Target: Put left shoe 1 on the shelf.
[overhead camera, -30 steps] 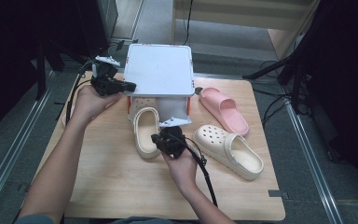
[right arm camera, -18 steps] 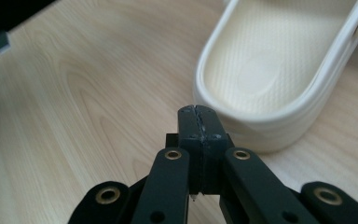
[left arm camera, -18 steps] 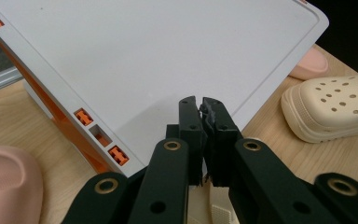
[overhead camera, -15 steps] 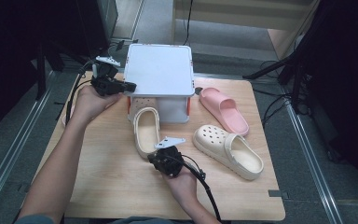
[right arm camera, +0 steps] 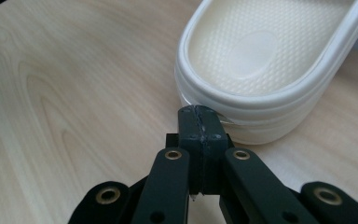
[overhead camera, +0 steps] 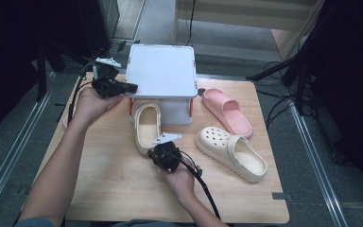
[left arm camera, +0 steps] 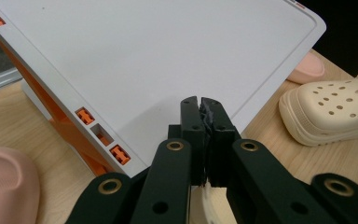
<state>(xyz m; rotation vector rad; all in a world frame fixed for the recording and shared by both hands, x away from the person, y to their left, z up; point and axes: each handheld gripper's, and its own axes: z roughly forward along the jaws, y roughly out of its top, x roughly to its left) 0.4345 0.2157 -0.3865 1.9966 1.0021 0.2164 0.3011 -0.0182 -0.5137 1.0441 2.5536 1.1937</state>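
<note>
high view: your right gripper (overhead camera: 163,150) sits at the heel of the cream slipper (overhead camera: 146,126), which lies on the table (overhead camera: 108,189) with its toe tucked under the white rack (overhead camera: 160,71). your left gripper (overhead camera: 125,87) is up at the rack's left edge, level with its top plate. a cream clog (overhead camera: 231,152) lies to the right of your right hand, and a pink slipper (overhead camera: 227,111) lies beyond it, beside the rack.

left gripper view: the fingers (left arm camera: 193,116) are pressed together with nothing between them, tips over the rack's white top (left arm camera: 158,51). the clog (left arm camera: 331,112) shows off to the right, a pink rounded shape (left arm camera: 4,186) at the lower left.

right gripper view: the fingers (right arm camera: 200,123) are pressed together too, tips right against the ribbed heel wall of the cream slipper (right arm camera: 261,56); i can't tell whether they touch it or stop just short. nothing is pinched.

handling, as a judgement: the slipper looks like moulded foam, so light and springy, likely to slide on the smooth wood if you push rather than grip. its rim is thick and rounded; spread the fingers and take the heel wall, one finger inside on the dimpled footbed side, one outside on the ribs. a pinch too near the top edge may roll off the rim.
</note>
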